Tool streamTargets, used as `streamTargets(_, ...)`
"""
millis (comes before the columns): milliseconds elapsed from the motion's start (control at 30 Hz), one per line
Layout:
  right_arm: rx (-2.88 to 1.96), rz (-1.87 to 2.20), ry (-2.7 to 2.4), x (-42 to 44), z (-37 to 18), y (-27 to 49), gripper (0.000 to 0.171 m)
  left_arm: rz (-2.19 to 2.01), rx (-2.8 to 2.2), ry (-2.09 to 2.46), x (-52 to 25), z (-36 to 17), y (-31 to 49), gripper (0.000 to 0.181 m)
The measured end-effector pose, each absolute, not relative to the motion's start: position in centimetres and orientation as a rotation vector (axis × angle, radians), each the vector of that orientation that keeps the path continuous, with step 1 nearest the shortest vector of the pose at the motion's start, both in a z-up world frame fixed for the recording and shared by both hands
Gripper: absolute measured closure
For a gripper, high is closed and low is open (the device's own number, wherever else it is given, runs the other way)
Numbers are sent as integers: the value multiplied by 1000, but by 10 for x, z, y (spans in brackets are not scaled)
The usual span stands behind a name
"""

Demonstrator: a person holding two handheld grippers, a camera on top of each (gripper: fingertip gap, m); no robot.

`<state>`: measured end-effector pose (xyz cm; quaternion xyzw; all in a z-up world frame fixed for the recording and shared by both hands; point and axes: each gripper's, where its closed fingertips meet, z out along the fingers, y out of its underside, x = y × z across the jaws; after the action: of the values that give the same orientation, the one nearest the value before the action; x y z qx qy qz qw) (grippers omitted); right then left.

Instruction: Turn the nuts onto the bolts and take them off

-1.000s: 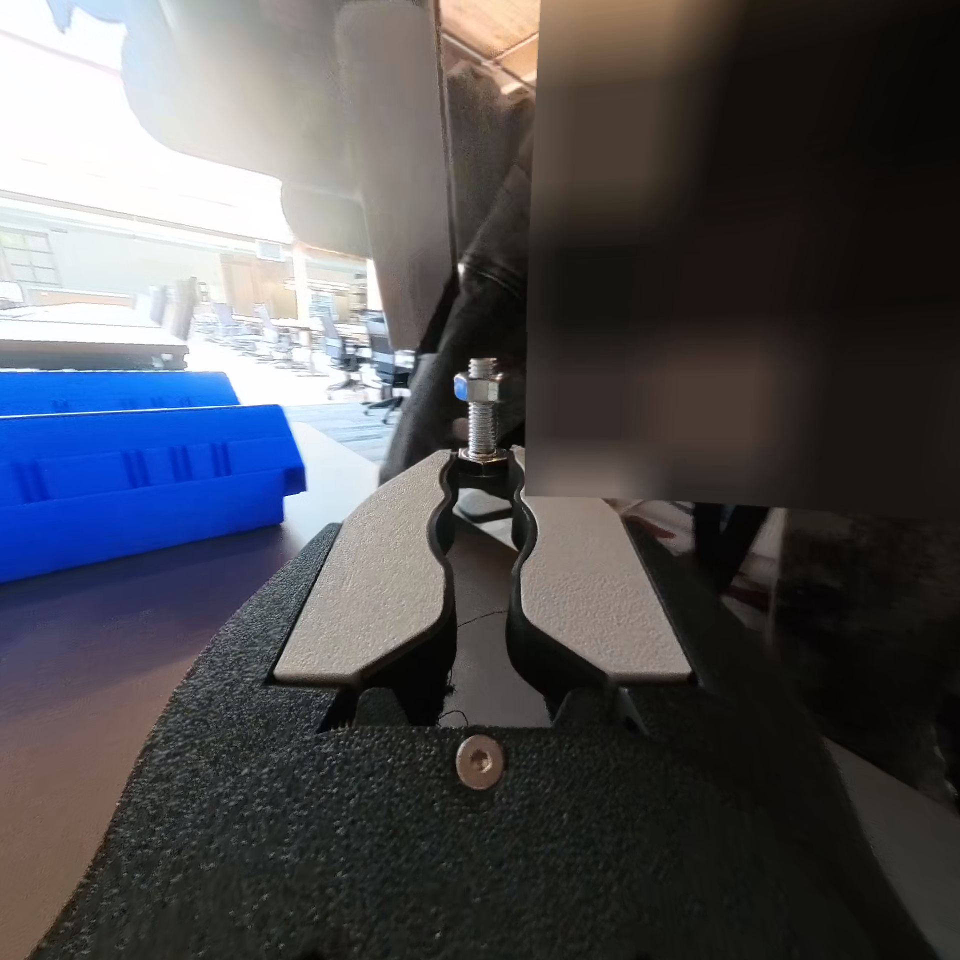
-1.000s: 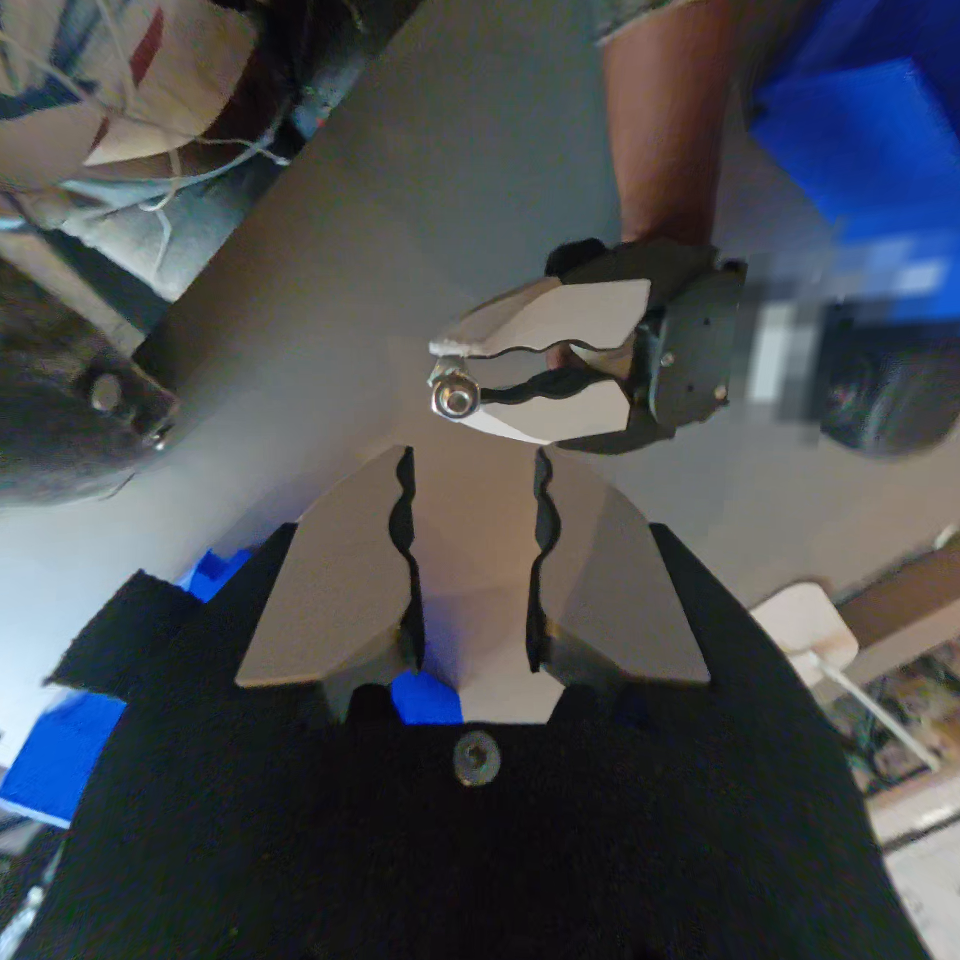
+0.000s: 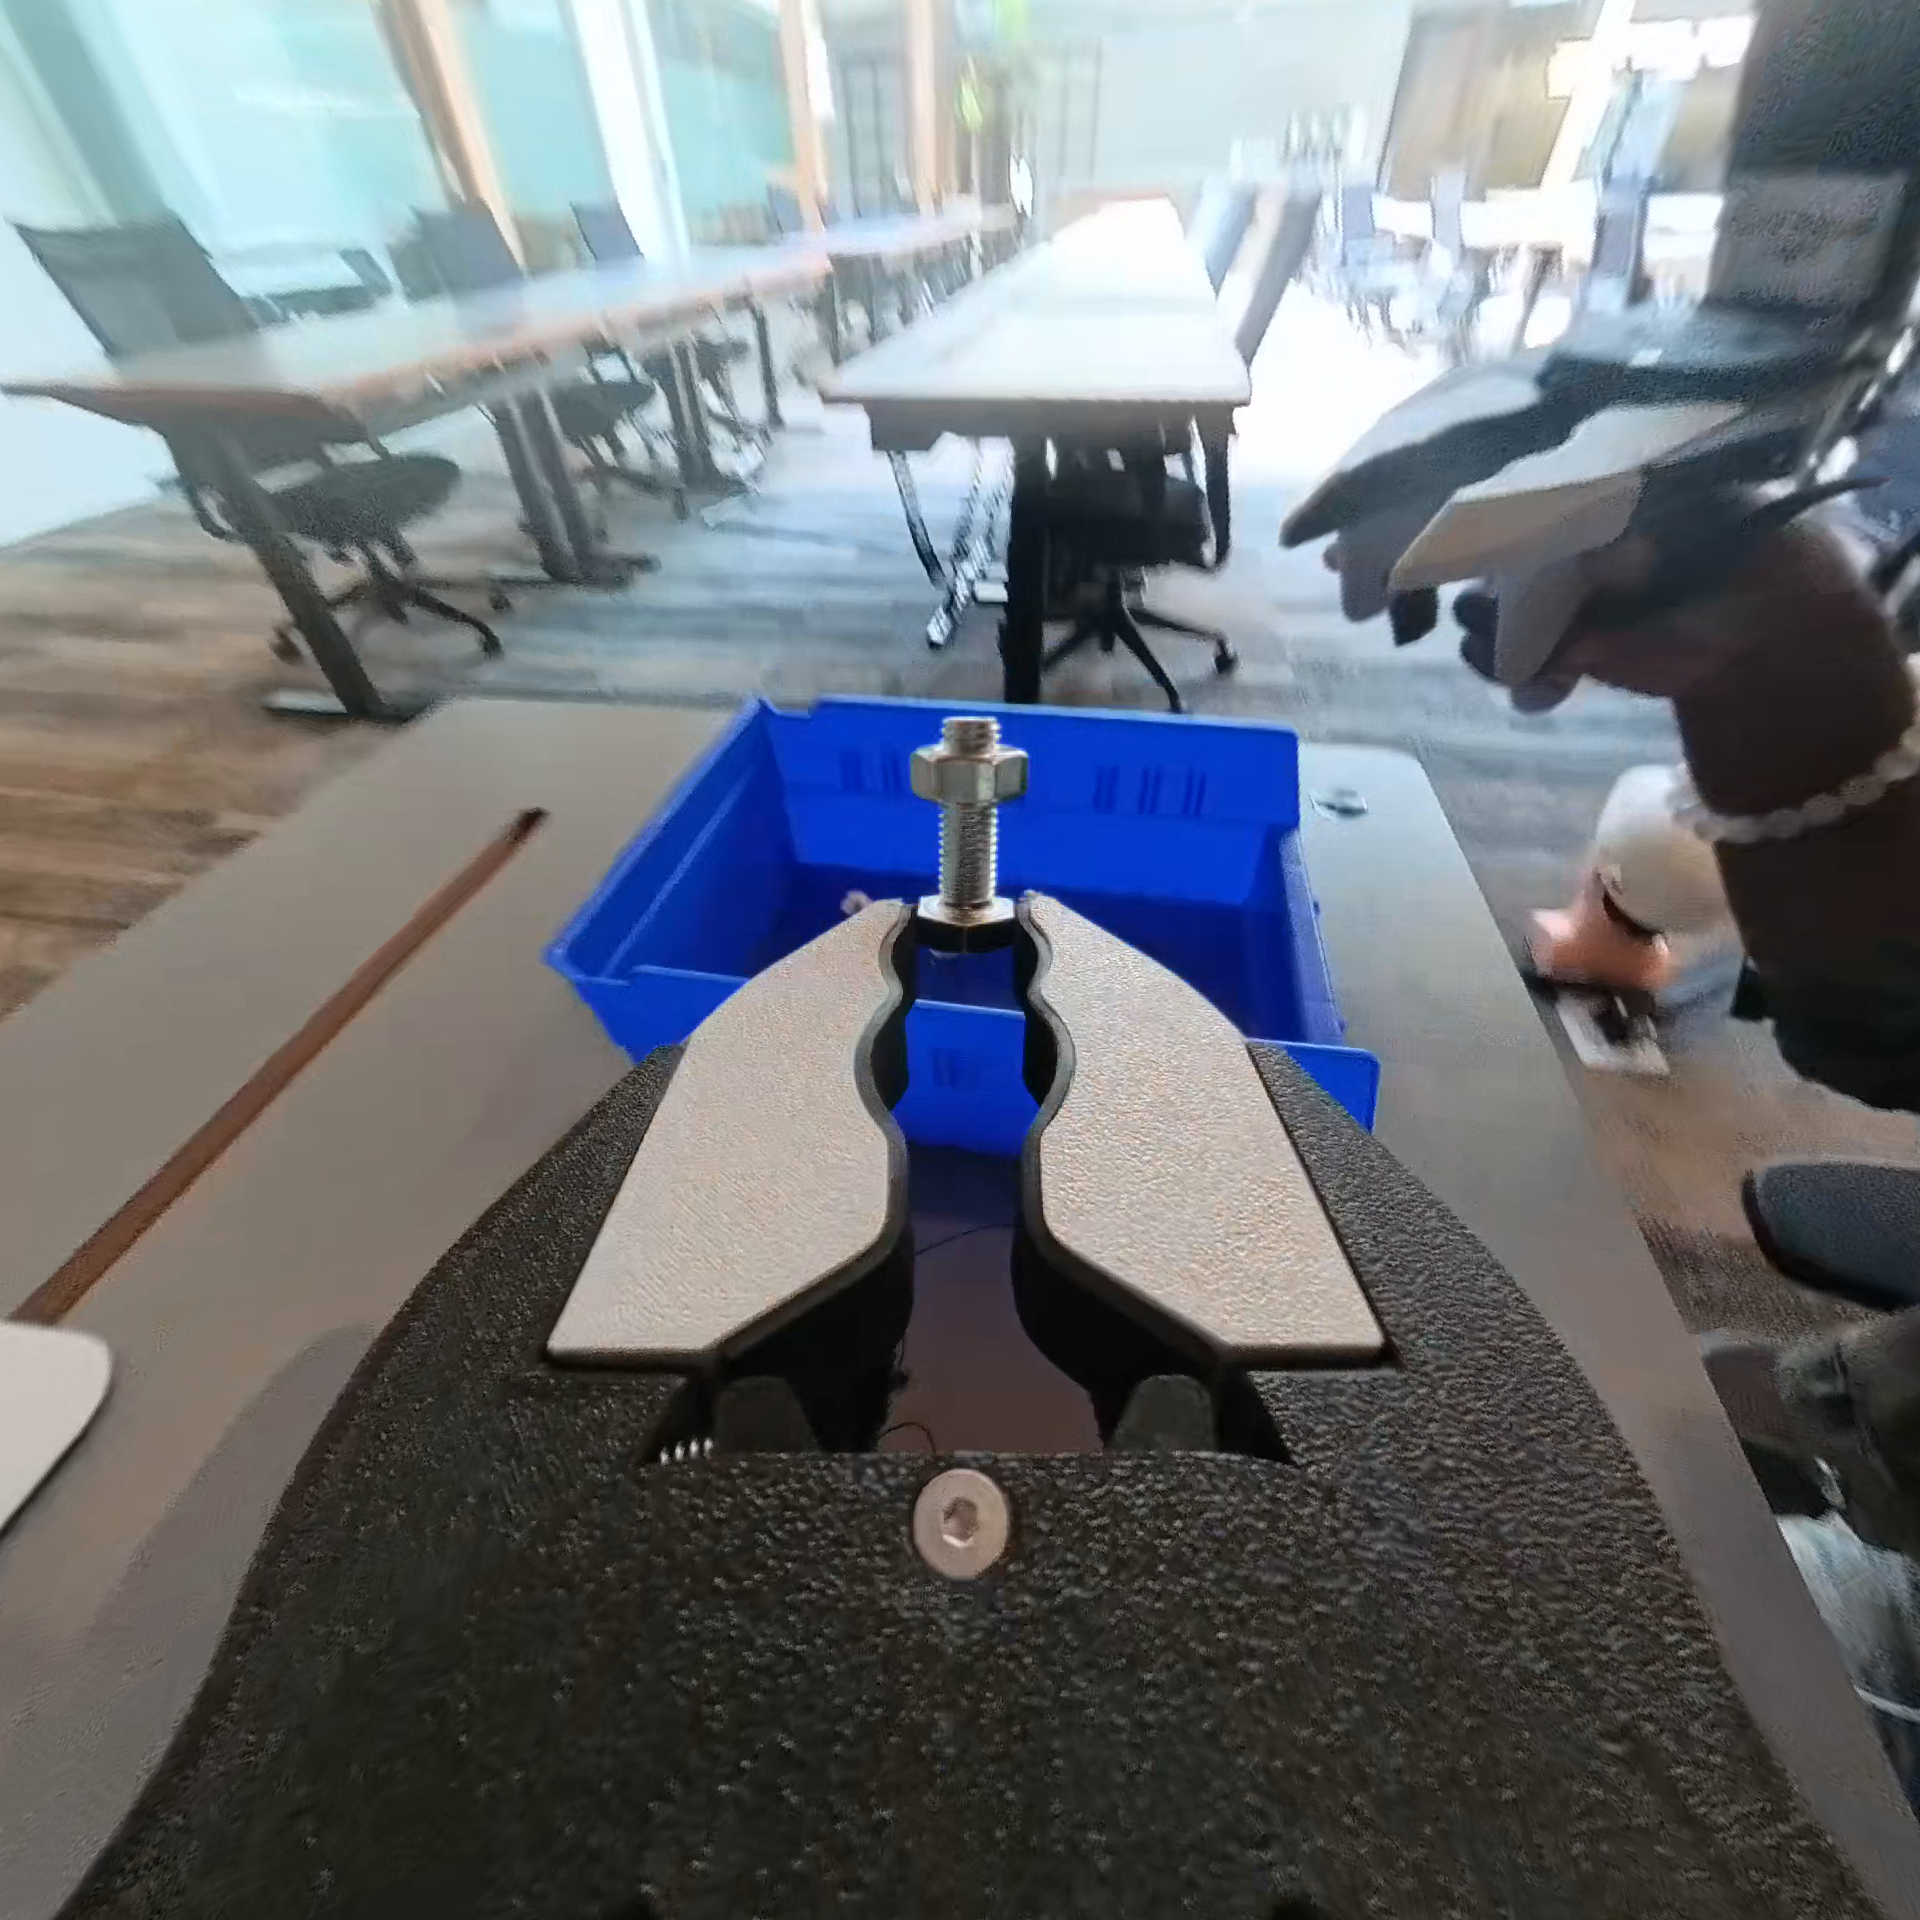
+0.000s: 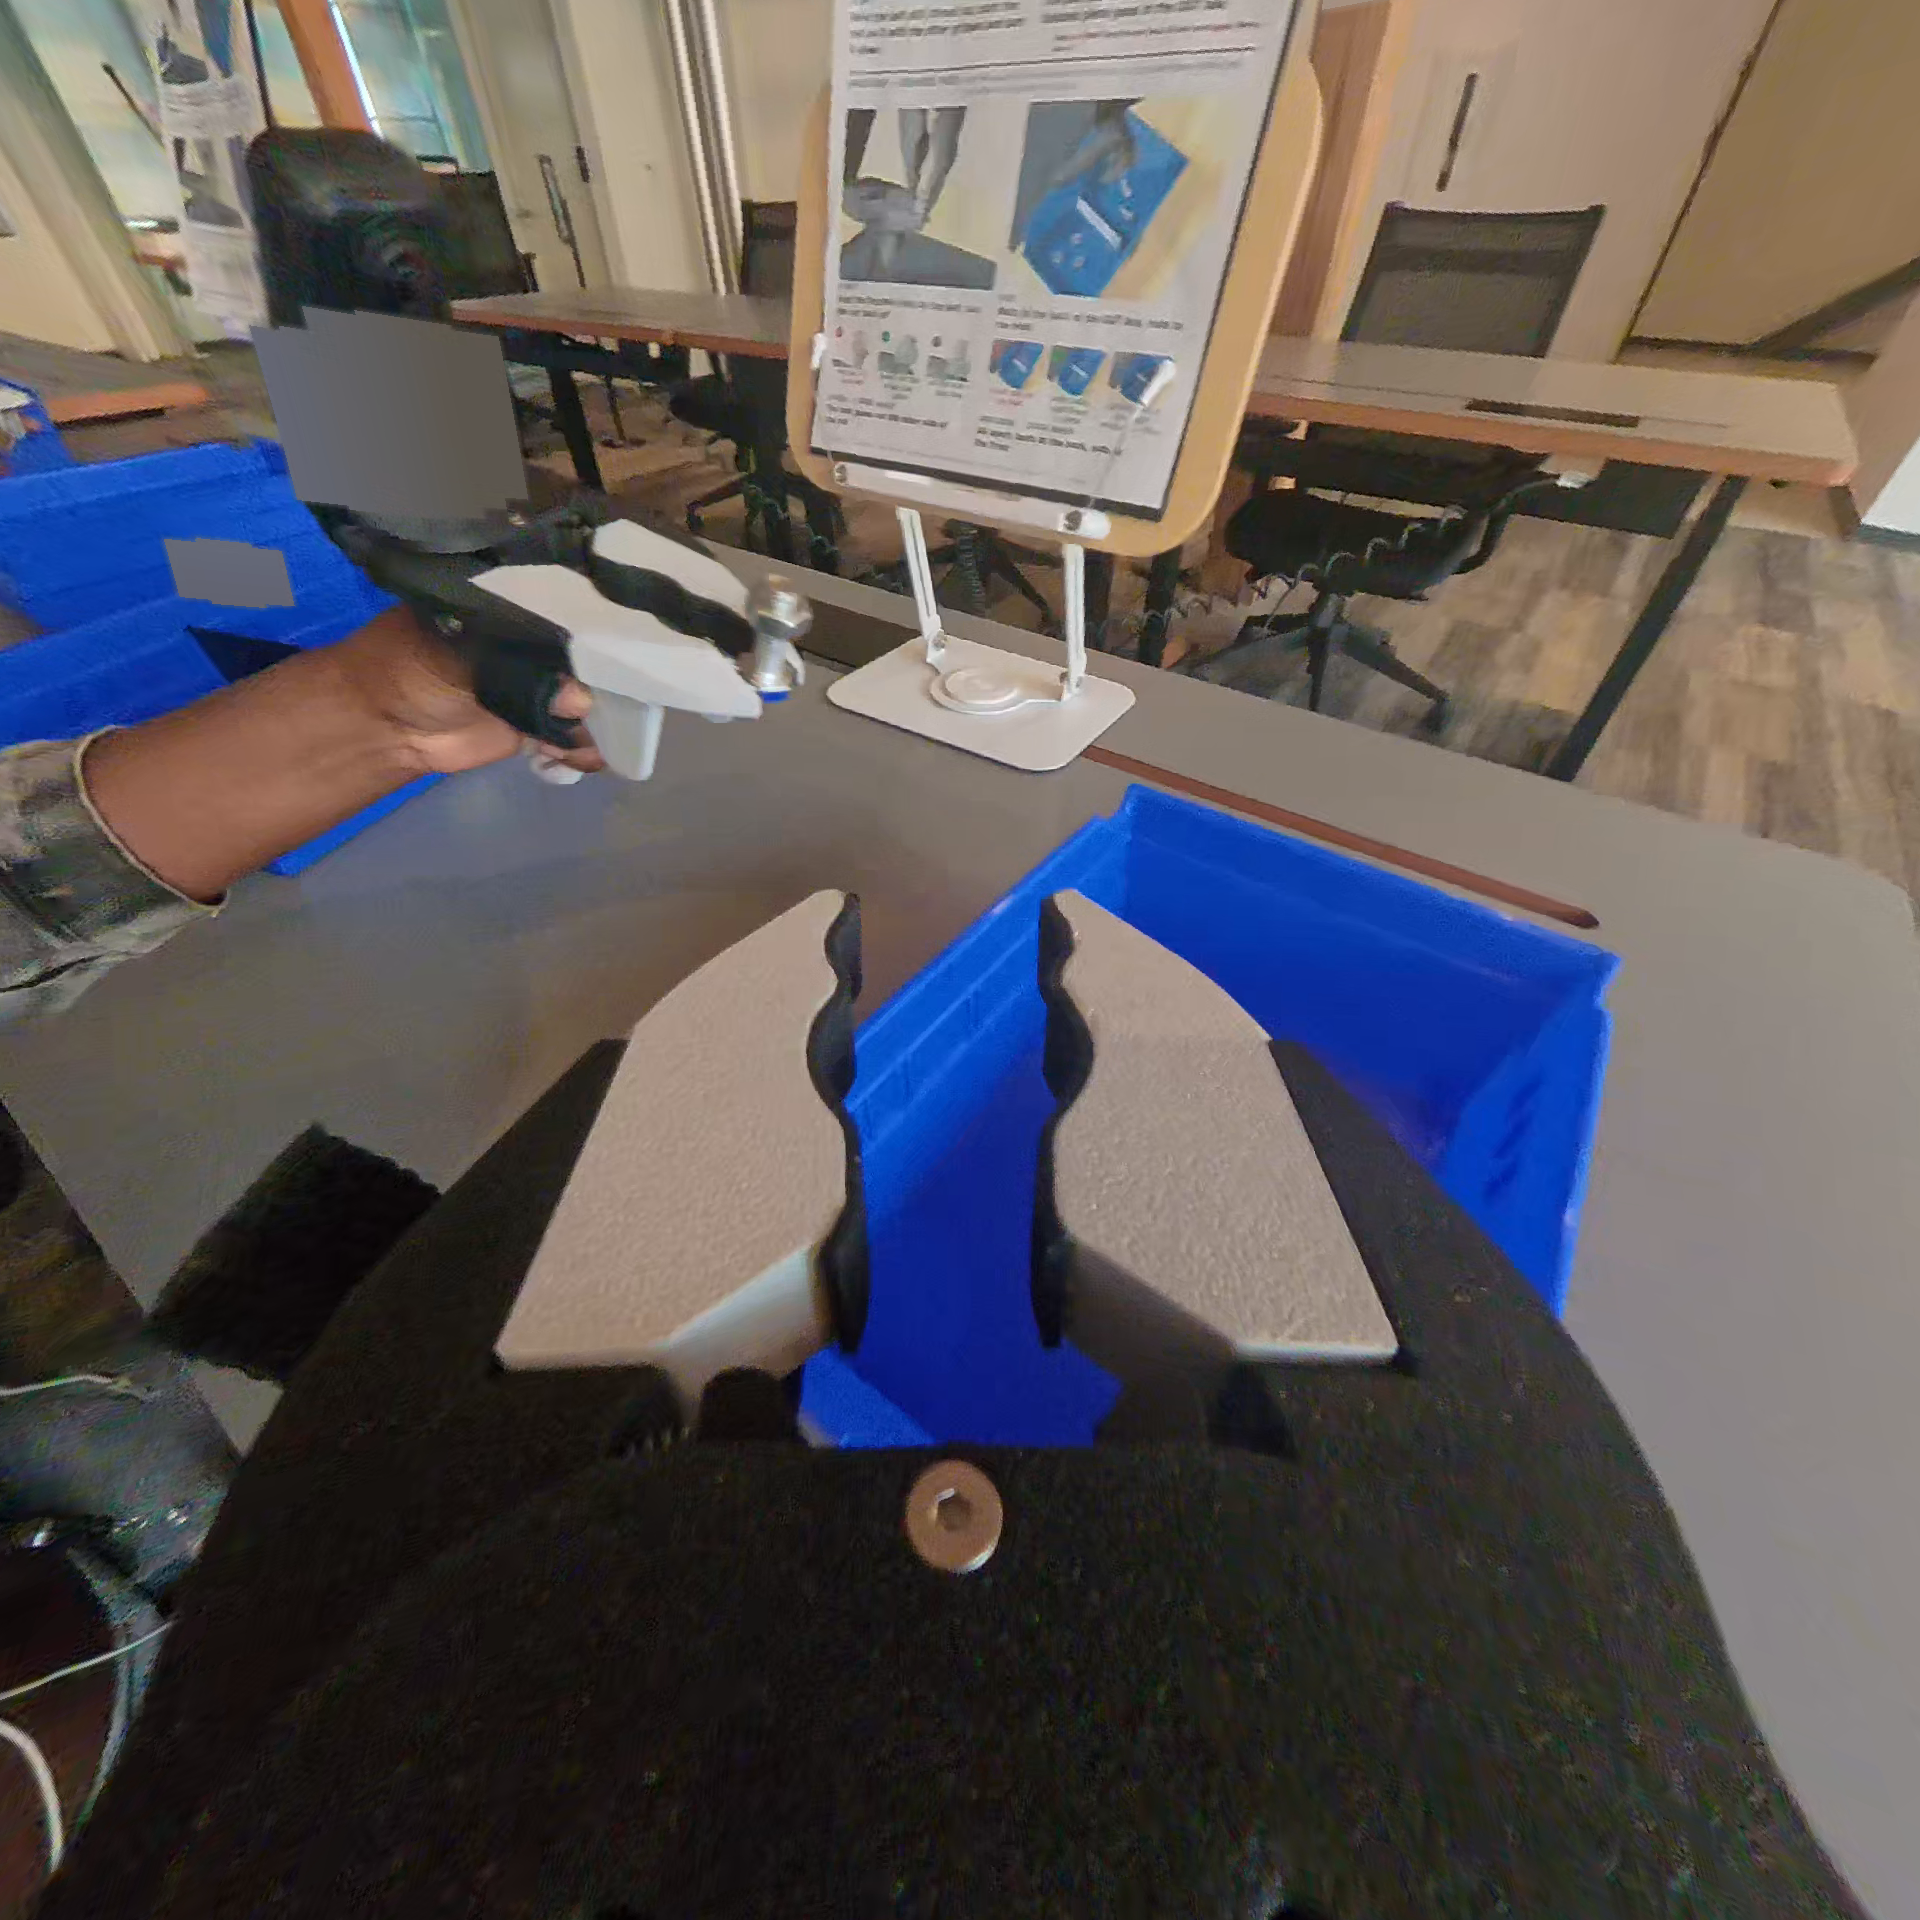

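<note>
Two grippers hang over a grey table (image 4: 520, 935), well apart now; a second ago the right one looked almost straight down on the left from close above. A blue bin (image 3: 1091, 831) sits on the table just beyond the left fingertips and beneath the right fingers (image 4: 1195, 1143), where before a bin lay off to the left side of the left wrist view. A sheet on a stand (image 4: 1039, 260) rises past the right fingertips, behind the bin.

The left gripper (image 3: 966, 920) is narrowed on the hex head of a bolt (image 3: 966, 862), pinching it at the very tips as it did before. The bolt stands upright above the fingertips, in front of the bin's far wall. A nut (image 3: 968, 771) sits near the top of the thread, a little of the shaft showing above it, at about the same height as a second ago.

The right gripper (image 4: 948, 914) is empty, its fingers spread with a clear gap between them, much as earlier. In the left wrist view it shows blurred, high to the right of the bolt and away from it. From the right wrist view the left gripper, held in a hand (image 4: 416, 696), sits far to the left of the right fingertips.
</note>
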<state>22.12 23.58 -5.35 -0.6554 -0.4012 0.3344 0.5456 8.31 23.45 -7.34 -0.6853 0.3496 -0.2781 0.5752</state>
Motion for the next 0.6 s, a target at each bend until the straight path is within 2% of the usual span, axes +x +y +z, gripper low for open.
streamTargets(300,-1600,812,-829,274,-78,233,138,-461,-1965,1322,176,-133,280,164)
streamTargets(600,-1613,787,-770,305,-93,231,138,-73,-2276,1856,190,-205,295,163)
